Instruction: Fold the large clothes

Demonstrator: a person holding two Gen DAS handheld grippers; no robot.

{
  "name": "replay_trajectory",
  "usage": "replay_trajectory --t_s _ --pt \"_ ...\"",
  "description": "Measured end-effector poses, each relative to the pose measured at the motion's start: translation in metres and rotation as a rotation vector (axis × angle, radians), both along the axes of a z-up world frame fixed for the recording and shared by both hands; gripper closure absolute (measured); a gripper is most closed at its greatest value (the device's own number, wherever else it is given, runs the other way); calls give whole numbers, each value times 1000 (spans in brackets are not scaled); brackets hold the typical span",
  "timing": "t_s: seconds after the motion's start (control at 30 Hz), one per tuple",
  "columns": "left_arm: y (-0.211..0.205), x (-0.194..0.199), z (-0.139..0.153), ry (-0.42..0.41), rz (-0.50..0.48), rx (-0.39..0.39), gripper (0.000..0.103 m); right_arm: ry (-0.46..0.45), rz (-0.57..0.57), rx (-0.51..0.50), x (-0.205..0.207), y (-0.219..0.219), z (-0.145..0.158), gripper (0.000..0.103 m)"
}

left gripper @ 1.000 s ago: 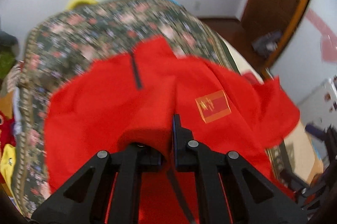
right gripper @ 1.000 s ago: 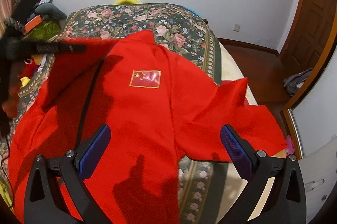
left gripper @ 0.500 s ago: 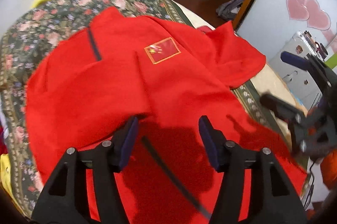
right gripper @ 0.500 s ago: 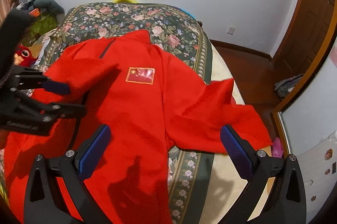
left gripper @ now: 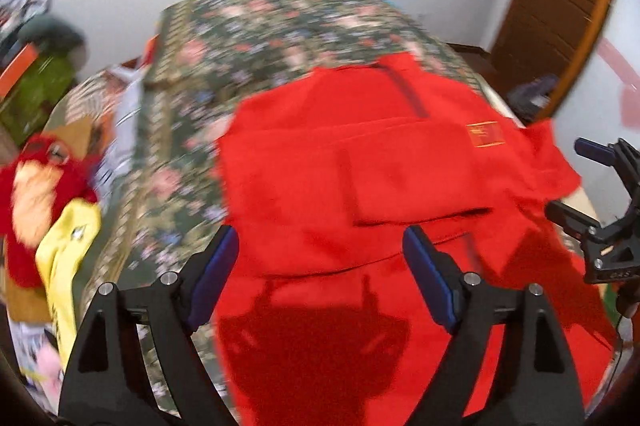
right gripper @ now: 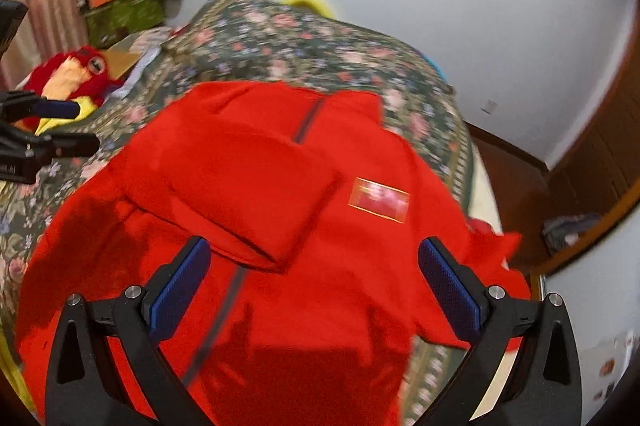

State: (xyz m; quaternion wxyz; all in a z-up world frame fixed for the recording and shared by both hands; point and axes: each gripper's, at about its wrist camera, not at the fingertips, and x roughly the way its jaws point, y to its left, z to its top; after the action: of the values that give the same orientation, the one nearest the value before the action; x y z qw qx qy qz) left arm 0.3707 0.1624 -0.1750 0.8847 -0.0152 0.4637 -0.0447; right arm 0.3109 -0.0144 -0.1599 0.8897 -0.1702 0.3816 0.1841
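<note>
Jacket: red, zip-front, spread face up on the bed; collar toward the far wall, hem toward the cameras. One sleeve is folded across the chest and lies flat on the front panel, its cuff end just beside the zip. The other sleeve trails off toward the bed's right edge. Flag patch on the chest, beside the folded sleeve.

Left gripper: released; its jaws have just been opening and stand wide, nothing between the blue pads. It hovers above the lower front of the jacket, clear of the cloth, with its shadow falling on the hem area. The folded sleeve lies just beyond its fingertips.

Right gripper: jaws wide apart, empty. It hangs over the jacket's lower middle; the folded sleeve's near edge shows between and just beyond its pads, not touched.

Each gripper appears at the edge of the other's view, well apart across the jacket.

Bed: floral cover, dark green ground. Plush toy, red and yellow, lies at the bed's left side beside the jacket's shoulder. Both views are blurred.
</note>
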Motion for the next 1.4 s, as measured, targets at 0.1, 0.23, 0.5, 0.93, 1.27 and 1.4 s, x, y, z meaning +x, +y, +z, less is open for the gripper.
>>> replay_trajectory --t_s 0.1,0.23,0.5,0.93,1.27,1.4 --pt "31 -4 -21 38 61 -21 19 13 57 -38 7 31 -13 0" --pt "54 -5 -49 73 112 5 19 47 118 -74 21 68 -34 0" --pt "76 13 -100 151 178 -3 19 79 155 -149 37 123 -75 2" --pt "79 32 -148 169 285 48 12 -18 156 -159 38 124 -81 92" --pt "86 30 -153 157 313 32 1 -53 -149 165 45 14 -11 93" --pt "86 31 -154 159 315 33 0 -49 -248 247 38 -37 5 93"
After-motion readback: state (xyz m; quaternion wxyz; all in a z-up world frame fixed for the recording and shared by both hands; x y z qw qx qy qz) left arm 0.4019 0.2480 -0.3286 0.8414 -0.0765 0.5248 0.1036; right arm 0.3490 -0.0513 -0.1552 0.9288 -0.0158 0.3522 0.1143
